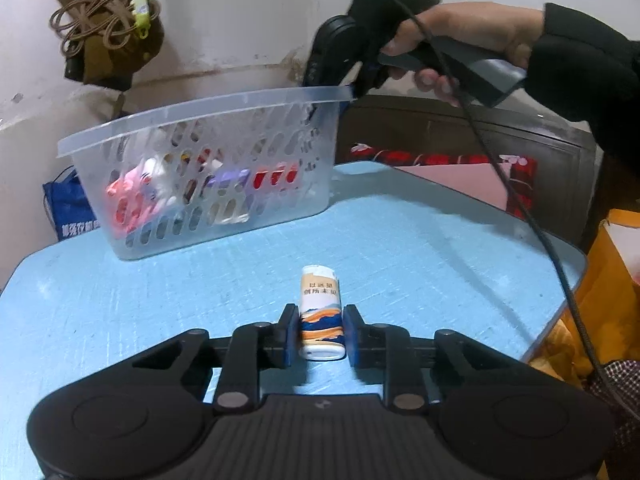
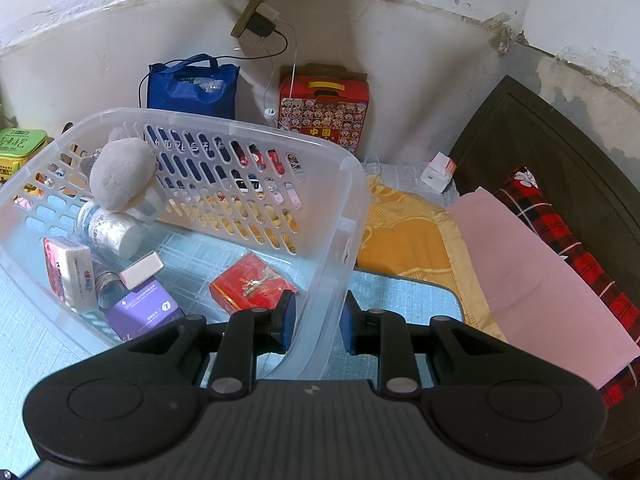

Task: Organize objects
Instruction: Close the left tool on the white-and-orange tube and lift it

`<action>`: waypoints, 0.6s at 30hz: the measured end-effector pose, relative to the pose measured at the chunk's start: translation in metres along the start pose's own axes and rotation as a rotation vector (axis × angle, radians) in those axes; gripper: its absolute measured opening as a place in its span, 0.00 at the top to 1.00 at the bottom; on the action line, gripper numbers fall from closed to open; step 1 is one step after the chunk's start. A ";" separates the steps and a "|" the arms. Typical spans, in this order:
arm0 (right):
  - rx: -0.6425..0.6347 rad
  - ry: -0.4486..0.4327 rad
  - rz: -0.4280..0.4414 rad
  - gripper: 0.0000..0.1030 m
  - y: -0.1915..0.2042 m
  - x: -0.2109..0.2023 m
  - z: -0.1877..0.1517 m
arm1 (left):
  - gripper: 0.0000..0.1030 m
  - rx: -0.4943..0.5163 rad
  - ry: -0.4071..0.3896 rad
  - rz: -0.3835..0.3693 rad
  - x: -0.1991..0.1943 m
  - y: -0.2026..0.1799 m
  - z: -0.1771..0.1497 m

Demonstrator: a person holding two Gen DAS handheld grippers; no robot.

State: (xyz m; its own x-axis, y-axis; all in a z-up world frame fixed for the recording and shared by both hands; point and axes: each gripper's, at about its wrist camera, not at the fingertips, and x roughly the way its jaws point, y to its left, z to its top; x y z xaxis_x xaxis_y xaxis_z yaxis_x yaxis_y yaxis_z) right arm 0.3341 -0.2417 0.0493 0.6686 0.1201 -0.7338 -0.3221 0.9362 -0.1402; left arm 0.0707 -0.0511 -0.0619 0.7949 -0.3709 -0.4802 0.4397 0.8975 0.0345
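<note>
Most of the sorting looks done: the clear slotted basket already holds a red box, a purple box, a tissue pack and a water bottle. One small printed bottle lies on the blue surface, between the left gripper fingers, which bracket it closely without clearly squeezing. The right gripper has its fingers straddling the basket's wall, apparently gripping it.

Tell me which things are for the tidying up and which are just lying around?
For tidying:
small bottle in the left gripper
clear basket, wall between the right gripper fingers

Lying around:
blue bag
red box
pink cloth
</note>
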 end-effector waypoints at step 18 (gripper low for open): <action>-0.008 0.007 -0.003 0.74 0.001 0.000 0.000 | 0.86 -0.014 -0.109 0.043 -0.025 0.024 0.024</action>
State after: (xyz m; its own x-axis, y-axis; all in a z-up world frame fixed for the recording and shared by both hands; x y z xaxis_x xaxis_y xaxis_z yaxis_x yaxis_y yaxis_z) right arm 0.3340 -0.2409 0.0491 0.6646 0.1152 -0.7383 -0.3256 0.9340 -0.1473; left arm 0.0717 -0.0262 -0.0278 0.8542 -0.3547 -0.3802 0.3986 0.9162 0.0405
